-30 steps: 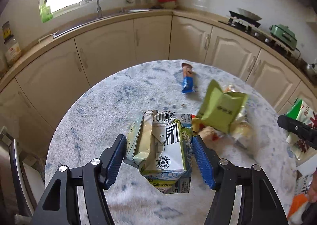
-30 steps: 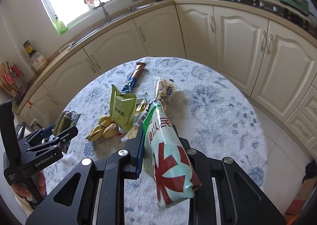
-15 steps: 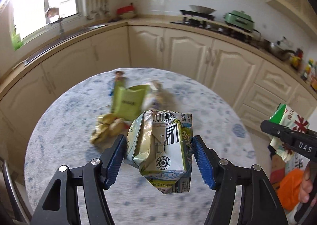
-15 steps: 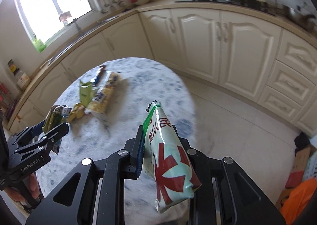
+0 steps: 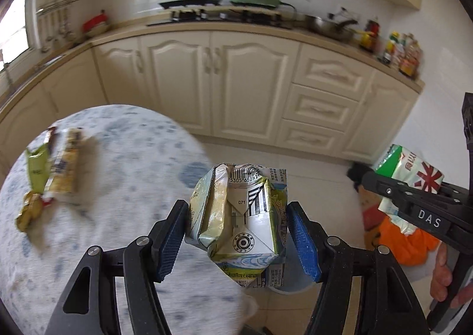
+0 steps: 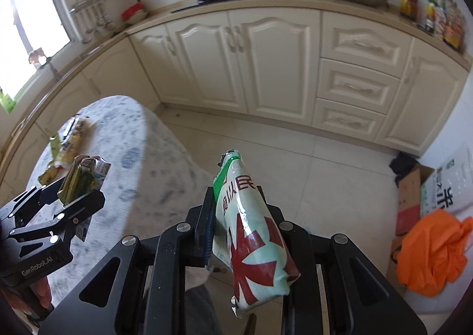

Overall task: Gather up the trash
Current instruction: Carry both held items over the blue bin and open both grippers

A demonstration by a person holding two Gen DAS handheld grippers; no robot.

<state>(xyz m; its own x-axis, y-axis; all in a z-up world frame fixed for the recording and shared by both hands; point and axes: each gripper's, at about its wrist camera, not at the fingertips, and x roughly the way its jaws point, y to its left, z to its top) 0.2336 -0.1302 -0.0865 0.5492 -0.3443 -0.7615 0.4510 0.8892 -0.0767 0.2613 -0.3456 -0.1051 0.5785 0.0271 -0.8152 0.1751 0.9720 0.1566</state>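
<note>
One carton (image 5: pixel 241 221), one pouch (image 6: pixel 254 234)

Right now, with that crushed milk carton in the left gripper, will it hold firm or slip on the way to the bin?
The crushed milk carton looks flattened and creased, so probably empty and light. The left gripper clamps its dented sides, which may give further under pressure. Its coated surface looks glossy, so it could slip if tilted.
</note>
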